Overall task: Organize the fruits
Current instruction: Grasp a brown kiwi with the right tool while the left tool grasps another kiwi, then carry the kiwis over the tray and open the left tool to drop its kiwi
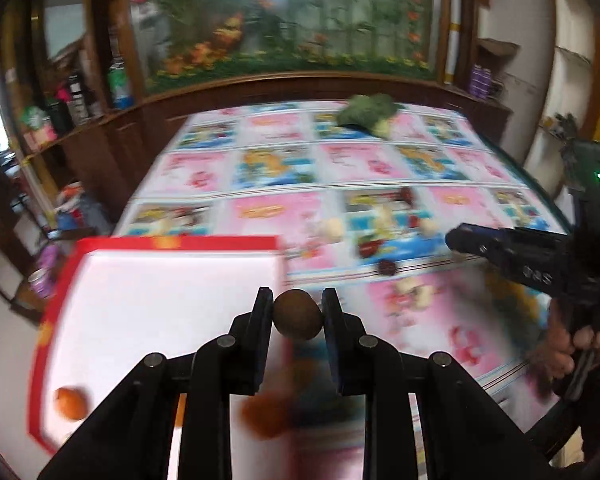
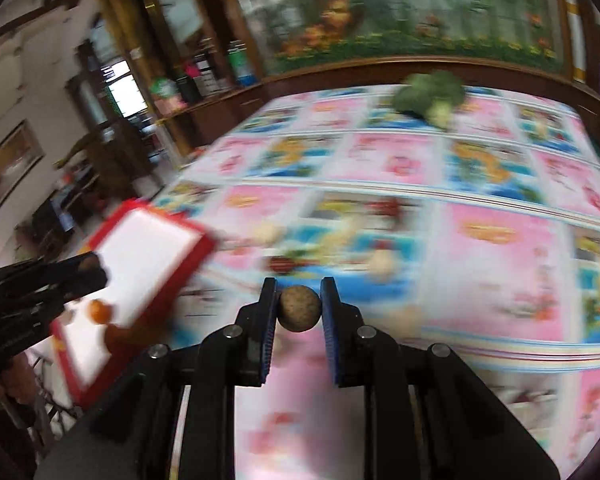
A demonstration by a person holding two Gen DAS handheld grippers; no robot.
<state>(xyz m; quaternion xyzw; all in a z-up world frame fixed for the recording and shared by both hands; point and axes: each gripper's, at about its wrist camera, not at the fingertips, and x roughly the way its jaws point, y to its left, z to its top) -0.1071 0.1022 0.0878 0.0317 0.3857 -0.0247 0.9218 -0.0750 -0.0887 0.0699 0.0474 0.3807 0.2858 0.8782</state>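
Two grippers, each clamped on one round brown fruit, no long axis evident: left gripper (image 1: 298, 312) holds dark fruit (image 1: 298, 313) beside the red-rimmed tray's (image 1: 180, 242) near right edge; right gripper (image 2: 300, 308) holds tan fruit (image 2: 300, 308) over the tablecloth (image 2: 499, 260).

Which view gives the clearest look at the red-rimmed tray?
The left wrist view: the red-rimmed tray fills the lower left, close up, with an orange fruit lying in it. The right wrist view shows the tray smaller, tilted at the left edge and partly hidden behind the left gripper.

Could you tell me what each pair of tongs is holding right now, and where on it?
Left tongs: a darker brown round fruit, pinched across its middle. Right tongs: a paler tan round fruit, likewise.
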